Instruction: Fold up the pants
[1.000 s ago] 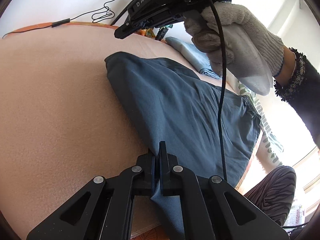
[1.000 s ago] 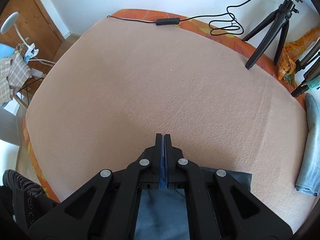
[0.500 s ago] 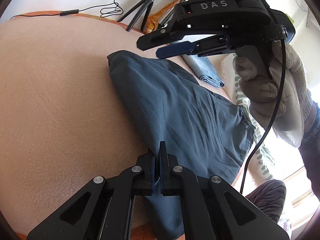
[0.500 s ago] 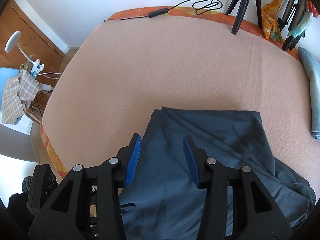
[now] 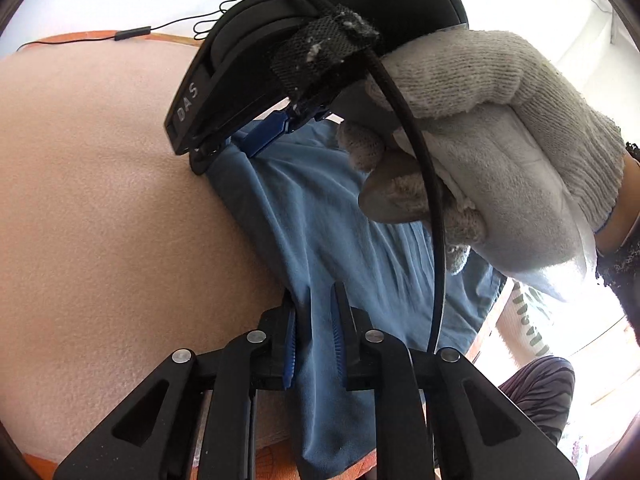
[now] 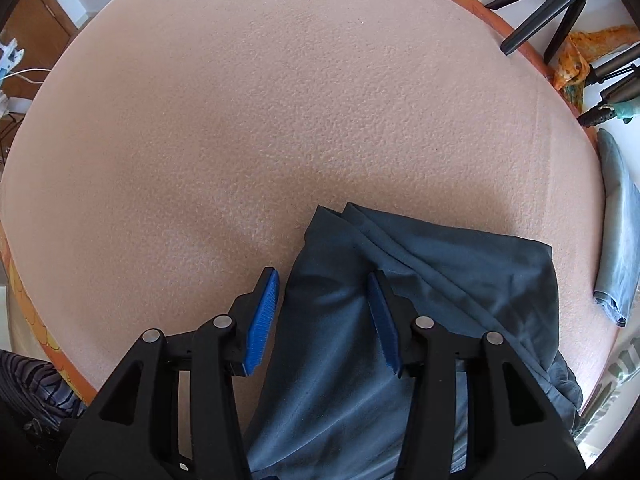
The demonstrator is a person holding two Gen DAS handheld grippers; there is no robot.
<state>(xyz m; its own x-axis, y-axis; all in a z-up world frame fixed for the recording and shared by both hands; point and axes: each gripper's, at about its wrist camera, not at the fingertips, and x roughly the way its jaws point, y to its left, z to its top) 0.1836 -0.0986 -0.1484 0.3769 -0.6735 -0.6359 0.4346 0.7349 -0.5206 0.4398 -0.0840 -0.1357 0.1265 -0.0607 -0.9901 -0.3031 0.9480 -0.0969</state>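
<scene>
Dark blue pants (image 5: 320,208) lie folded on the peach blanket (image 5: 100,200) of a bed. My left gripper (image 5: 316,292) is at their near edge; its jaws are opening, a fold of cloth stands loose between the pads. A gloved hand (image 5: 500,140) holds my right gripper (image 5: 224,148) tip-down at the far corner. In the right wrist view the right gripper (image 6: 323,274) straddles the pants' (image 6: 440,280) folded left edge, one finger over the blanket (image 6: 280,100), the other on the cloth. Its jaws are closing and the pads press nothing.
A black tripod (image 6: 540,20) and other stands line the bed's far right edge. A light blue folded garment (image 6: 616,240) lies at the right side. A black cable (image 5: 132,34) runs along the far edge. A person's striped clothing (image 5: 540,392) shows beside the bed.
The left jaws, shut on the pants' edge before, have parted. The right gripper opened, let the cloth go, tipped downward and sank onto the far corner of the pants.
</scene>
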